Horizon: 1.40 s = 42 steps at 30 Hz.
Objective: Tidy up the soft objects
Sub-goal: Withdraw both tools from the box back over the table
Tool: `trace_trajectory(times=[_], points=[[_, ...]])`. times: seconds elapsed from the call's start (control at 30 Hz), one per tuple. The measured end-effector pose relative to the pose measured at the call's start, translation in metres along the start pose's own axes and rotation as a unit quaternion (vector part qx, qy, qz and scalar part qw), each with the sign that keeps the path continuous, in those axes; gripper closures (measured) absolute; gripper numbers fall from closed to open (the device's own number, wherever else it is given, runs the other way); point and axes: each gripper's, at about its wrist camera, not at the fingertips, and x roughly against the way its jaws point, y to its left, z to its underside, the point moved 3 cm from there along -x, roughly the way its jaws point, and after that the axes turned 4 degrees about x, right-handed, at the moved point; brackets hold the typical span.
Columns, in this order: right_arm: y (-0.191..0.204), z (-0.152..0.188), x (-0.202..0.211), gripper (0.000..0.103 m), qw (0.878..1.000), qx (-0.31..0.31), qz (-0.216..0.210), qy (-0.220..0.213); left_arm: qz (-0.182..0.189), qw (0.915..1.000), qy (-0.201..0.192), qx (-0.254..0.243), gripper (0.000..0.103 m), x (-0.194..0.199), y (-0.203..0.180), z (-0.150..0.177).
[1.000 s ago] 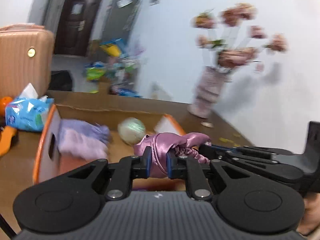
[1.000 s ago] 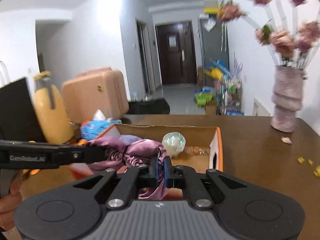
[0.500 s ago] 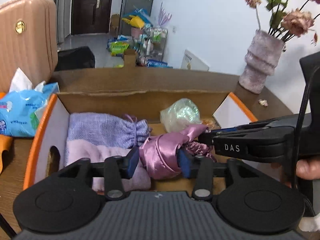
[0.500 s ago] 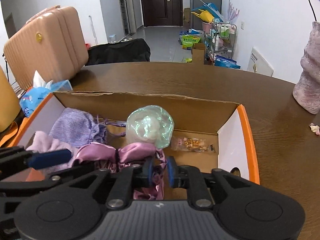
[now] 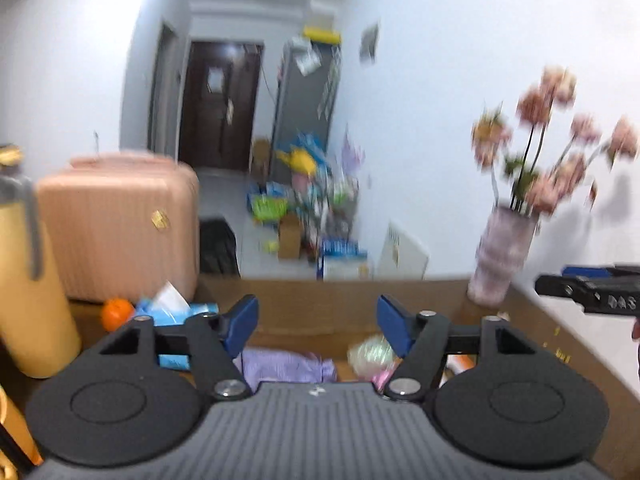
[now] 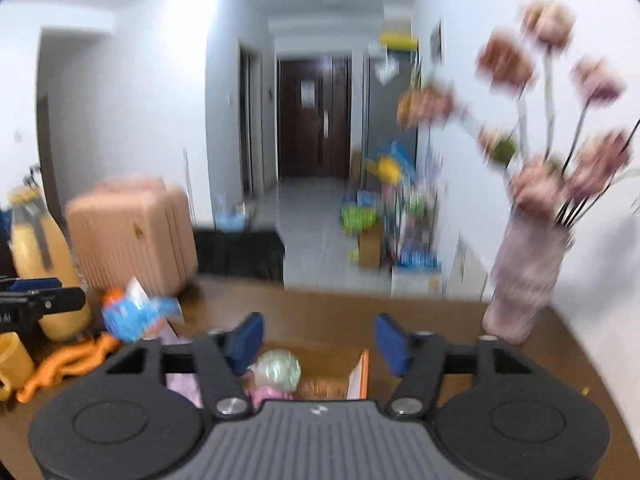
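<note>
Over the cardboard box [image 5: 320,312], both grippers hang clear with nothing held. Left gripper [image 5: 318,326]: jaws have just been opening, now spread wide, blue pads [image 5: 240,322] bare, nothing between them. Right gripper [image 6: 318,340]: same, jaws just been opening, gap empty.

Soft items sit down in the box: lilac cloth [image 5: 284,364] at left, pale iridescent ball [image 6: 278,368] beside it, a bit of pink satin fabric [image 6: 270,394] just under the ball, mostly hidden by the gripper body. Frames are motion-blurred, so I can't tell how neatly the satin lies.

Progress, my read: satin piece is deposited, so at least three soft things are boxed. Outside the box on the table [image 6: 328,304] I see a blue tissue pack [image 6: 136,316] and an orange floppy thing [image 6: 68,360]; either may be next, can't tell if they count. Vase of flowers [image 6: 524,276] stands well apart at right.
</note>
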Motion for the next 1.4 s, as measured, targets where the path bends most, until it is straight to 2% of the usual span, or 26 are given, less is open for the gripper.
trace_trajectory(times=[0.1, 0.23, 0.33, 0.4, 0.47, 0.53, 0.67, 0.83, 0.97, 1.07, 1.23, 1.4], points=[[0.005, -0.001, 0.036, 0.038, 1.000, 0.010, -0.015, -0.024, -0.001, 0.9997, -0.026, -0.005, 0.030, 0.034, -0.012, -0.005], [0.018, 0.003, 0.059, 0.037, 0.999, 0.028, -0.018, -0.034, 0.005, 0.9990, -0.042, -0.015, 0.028, 0.062, -0.030, -0.007], [0.016, 0.010, 0.084, 0.037, 0.998, 0.021, -0.022, -0.052, 0.002, 0.9981, -0.058, -0.022, 0.023, 0.083, -0.037, 0.006], [0.021, 0.027, 0.096, 0.037, 0.997, 0.012, -0.027, -0.065, -0.003, 0.9974, -0.068, -0.024, 0.021, 0.100, -0.037, 0.025], [0.023, 0.051, 0.115, 0.035, 0.996, 0.010, -0.034, -0.085, 0.009, 0.9972, -0.069, -0.026, 0.016, 0.115, -0.034, 0.050], [0.026, 0.076, 0.132, 0.030, 0.993, 0.012, -0.041, -0.108, 0.022, 0.9979, -0.056, -0.024, 0.015, 0.132, -0.030, 0.082], [0.034, 0.131, 0.160, 0.029, 0.991, 0.012, -0.061, -0.119, 0.043, 0.9979, -0.047, -0.007, 0.009, 0.165, -0.032, 0.142], [0.037, 0.195, 0.191, 0.021, 0.991, -0.008, -0.073, -0.112, 0.018, 0.9993, -0.029, -0.015, 0.008, 0.197, -0.031, 0.201], [0.030, 0.242, 0.200, 0.020, 0.992, -0.057, -0.069, -0.088, 0.012, 0.9999, 0.000, -0.007, 0.008, 0.197, -0.029, 0.219], [0.024, 0.255, 0.195, 0.020, 0.993, -0.075, -0.054, -0.066, 0.009, 0.9999, 0.002, -0.006, 0.008, 0.191, -0.031, 0.219], [0.025, 0.258, 0.188, 0.020, 0.995, -0.064, -0.051, -0.057, 0.024, 0.9995, 0.014, -0.018, 0.008, 0.177, -0.040, 0.223], [0.033, 0.260, 0.156, 0.020, 0.998, -0.045, -0.043, -0.022, 0.028, 0.9989, 0.032, -0.021, 0.008, 0.156, -0.041, 0.229]])
